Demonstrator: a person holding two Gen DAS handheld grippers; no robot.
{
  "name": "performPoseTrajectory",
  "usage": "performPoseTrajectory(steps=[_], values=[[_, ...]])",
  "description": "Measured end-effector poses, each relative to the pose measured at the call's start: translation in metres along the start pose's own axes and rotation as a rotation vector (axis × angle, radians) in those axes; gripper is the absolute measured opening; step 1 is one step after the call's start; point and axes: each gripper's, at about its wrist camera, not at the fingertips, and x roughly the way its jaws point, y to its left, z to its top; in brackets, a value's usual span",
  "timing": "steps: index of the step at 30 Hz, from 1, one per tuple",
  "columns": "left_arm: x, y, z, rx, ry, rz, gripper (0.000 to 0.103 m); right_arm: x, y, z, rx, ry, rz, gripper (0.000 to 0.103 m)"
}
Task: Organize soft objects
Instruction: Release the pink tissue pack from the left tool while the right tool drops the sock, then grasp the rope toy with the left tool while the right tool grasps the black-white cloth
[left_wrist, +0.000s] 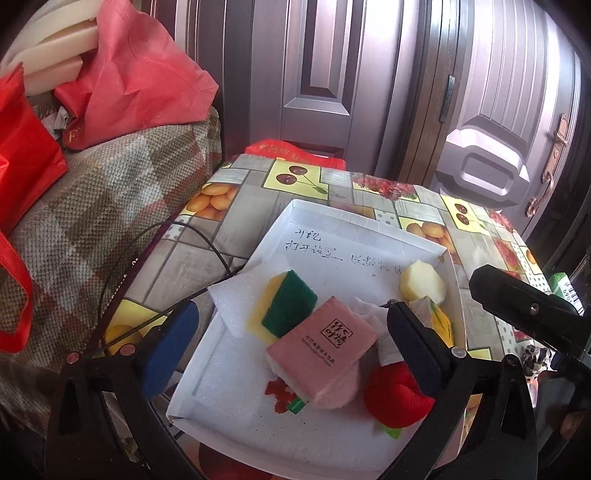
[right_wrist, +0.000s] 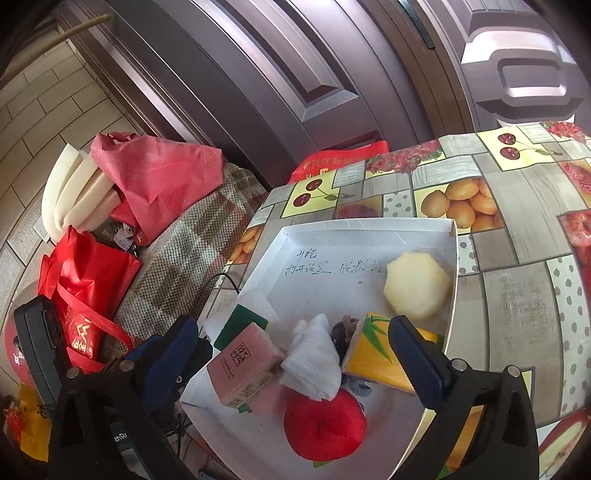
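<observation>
We see, leftmost, a red bag (right_wrist: 86, 295) with gold characters we cannot read. On the fruit-print surface (left_wrist: 229, 236) sits the white tray (left_wrist: 207, 373), handwritten characters inside, illegible to us. In it, left to right: green-yellow sponge (left_wrist: 284, 308), pink tissue pack (left_wrist: 325, 343) with a boxed logo, crumpled white tissue (right_wrist: 314, 360), red plush (right_wrist: 325, 424), yellow pack (right_wrist: 376, 358), pale foam (right_wrist: 417, 286). Left hand-held gripper (left_wrist: 291, 350) and right hand-held gripper (right_wrist: 295, 354) stand wide, holding nothing.
</observation>
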Motion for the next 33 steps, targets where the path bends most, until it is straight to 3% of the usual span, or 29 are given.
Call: performPoseTrajectory(steps=[9, 15, 19, 21, 24, 31, 33], values=[[-0.065, 0.012, 0.01, 0.006, -0.126, -0.013, 0.103, -0.072, 0.015, -0.002, -0.045, -0.127, -0.008, 0.103], [-0.131, 0.015, 0.021, -0.018, -0.262, -0.061, 0.103, -0.163, 0.039, -0.005, -0.172, -0.365, -0.03, 0.103], [-0.161, -0.007, 0.018, 0.036, -0.323, -0.12, 0.103, -0.216, 0.048, -0.011, -0.226, -0.526, -0.157, 0.103], [-0.161, -0.024, 0.012, 0.069, -0.293, -0.204, 0.103, -0.229, 0.036, -0.01, -0.194, -0.528, -0.244, 0.103], [-0.14, -0.06, -0.008, 0.134, -0.147, -0.303, 0.103, -0.243, 0.004, -0.013, -0.152, -0.511, -0.331, 0.103], [-0.077, -0.174, -0.098, 0.399, 0.145, -0.393, 0.102, -0.277, -0.085, -0.026, -0.026, -0.425, -0.516, 0.103], [-0.063, -0.201, -0.12, 0.431, 0.208, -0.43, 0.093, -0.278, -0.106, -0.028, -0.019, -0.358, -0.55, 0.103]])
